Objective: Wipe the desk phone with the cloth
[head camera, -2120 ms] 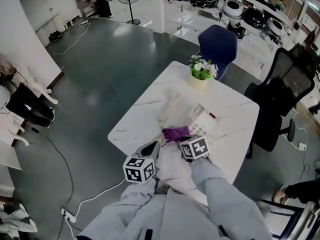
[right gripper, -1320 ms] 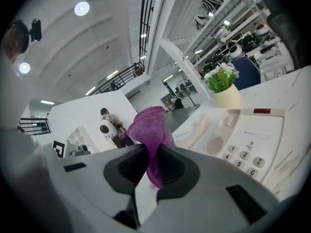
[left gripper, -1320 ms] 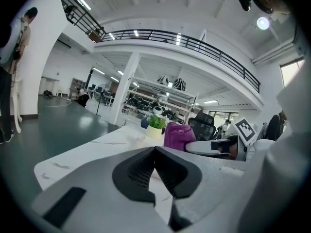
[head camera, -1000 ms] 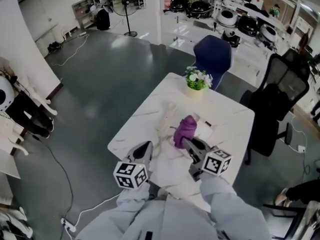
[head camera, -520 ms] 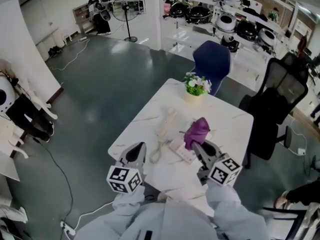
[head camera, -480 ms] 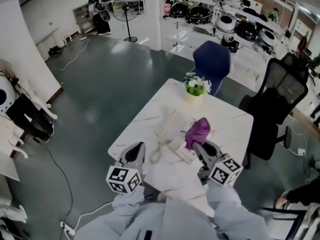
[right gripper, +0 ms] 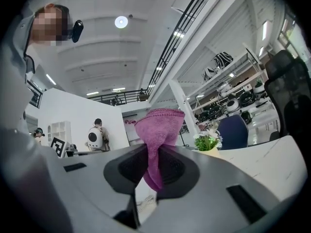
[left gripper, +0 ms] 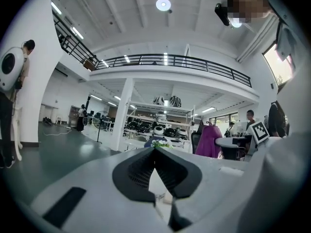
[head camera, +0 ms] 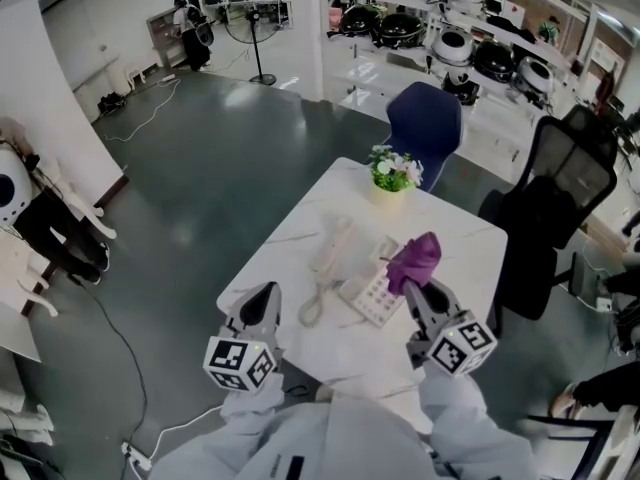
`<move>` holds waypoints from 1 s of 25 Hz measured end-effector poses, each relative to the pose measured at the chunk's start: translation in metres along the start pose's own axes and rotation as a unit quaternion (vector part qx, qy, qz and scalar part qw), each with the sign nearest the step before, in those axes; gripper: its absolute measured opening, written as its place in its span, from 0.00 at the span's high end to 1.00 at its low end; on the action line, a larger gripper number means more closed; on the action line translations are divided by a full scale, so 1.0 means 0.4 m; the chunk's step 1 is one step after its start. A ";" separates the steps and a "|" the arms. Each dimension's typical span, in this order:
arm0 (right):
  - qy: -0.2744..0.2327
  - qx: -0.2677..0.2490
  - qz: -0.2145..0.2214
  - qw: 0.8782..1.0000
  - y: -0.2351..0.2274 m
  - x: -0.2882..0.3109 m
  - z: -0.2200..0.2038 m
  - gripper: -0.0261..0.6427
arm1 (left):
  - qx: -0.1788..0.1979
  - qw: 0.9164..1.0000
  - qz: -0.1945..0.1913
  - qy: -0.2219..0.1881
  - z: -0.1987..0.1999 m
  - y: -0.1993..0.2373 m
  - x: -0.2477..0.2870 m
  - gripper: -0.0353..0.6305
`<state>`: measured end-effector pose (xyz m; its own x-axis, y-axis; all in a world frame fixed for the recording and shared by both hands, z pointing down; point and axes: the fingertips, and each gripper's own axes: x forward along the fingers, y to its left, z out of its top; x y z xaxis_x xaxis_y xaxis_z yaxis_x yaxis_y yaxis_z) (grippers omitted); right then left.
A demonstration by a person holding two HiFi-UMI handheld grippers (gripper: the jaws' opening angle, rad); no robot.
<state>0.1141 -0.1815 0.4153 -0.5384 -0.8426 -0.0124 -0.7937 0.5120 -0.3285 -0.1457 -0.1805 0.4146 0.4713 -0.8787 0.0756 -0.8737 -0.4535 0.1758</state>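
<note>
The white desk phone [head camera: 372,290] lies on the marble table [head camera: 290,236], its handset [head camera: 331,247] off the base to the left with the coiled cord [head camera: 311,306] trailing toward me. My right gripper [head camera: 414,288] [right gripper: 154,154] is shut on the purple cloth [head camera: 414,259] [right gripper: 158,125], which hangs bunched above the phone's right side without touching it. At the table's near left edge my left gripper [head camera: 264,296] [left gripper: 155,153] is shut and holds nothing. The cloth [left gripper: 209,140] also shows in the left gripper view.
A small pot of flowers [head camera: 393,172] stands at the table's far edge. A blue chair [head camera: 428,116] sits behind it and a black office chair [head camera: 553,200] stands to the right. Cables run over the grey floor [head camera: 150,298] at left.
The right gripper has lifted the cloth off the phone and carried it right and up. The left gripper has drawn back to the table's near edge.
</note>
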 end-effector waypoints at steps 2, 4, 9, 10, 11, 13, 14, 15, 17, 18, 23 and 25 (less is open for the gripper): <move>-0.001 -0.002 -0.004 1.000 -0.004 -0.005 0.003 0.90 | 0.001 1.000 0.002 -0.002 0.005 -0.001 -0.001 0.95; -0.002 -0.007 -0.008 1.000 -0.005 -0.008 0.004 0.90 | 0.002 1.000 0.001 -0.003 0.006 -0.001 -0.002 0.95; 0.000 -0.027 -0.013 1.000 -0.006 -0.020 0.010 0.90 | 0.007 1.000 0.000 -0.005 0.012 -0.012 -0.002 0.95; 0.000 -0.031 -0.014 0.999 -0.006 -0.021 0.012 0.90 | 0.008 1.000 0.000 -0.005 0.014 -0.014 -0.002 0.95; 0.001 -0.034 -0.015 0.999 -0.006 -0.022 0.014 0.90 | 0.010 1.000 0.000 -0.005 0.016 -0.014 -0.002 0.95; 0.001 -0.038 -0.017 0.999 -0.007 -0.021 0.015 0.90 | 0.012 1.000 -0.001 -0.006 0.018 -0.014 0.000 0.95; 0.000 -0.039 -0.018 0.999 -0.008 -0.021 0.014 0.90 | 0.012 1.000 -0.001 -0.006 0.018 -0.013 0.001 0.95; 0.000 -0.040 -0.019 0.999 -0.009 -0.021 0.013 0.90 | 0.013 1.000 -0.001 -0.006 0.019 -0.013 0.001 0.95; 0.001 -0.043 -0.022 0.999 -0.010 -0.022 0.014 0.90 | 0.014 1.000 -0.001 -0.005 0.019 -0.011 0.000 0.95; 0.001 -0.044 -0.024 0.999 -0.010 -0.022 0.015 0.90 | 0.015 1.000 -0.001 -0.005 0.019 -0.011 -0.001 0.95; 0.002 -0.050 -0.029 0.998 -0.015 -0.026 0.019 0.90 | 0.022 1.000 0.000 0.000 0.019 -0.010 -0.002 0.95; 0.001 -0.050 -0.031 0.998 -0.017 -0.029 0.021 0.90 | 0.023 1.000 0.001 0.002 0.017 -0.010 -0.002 0.95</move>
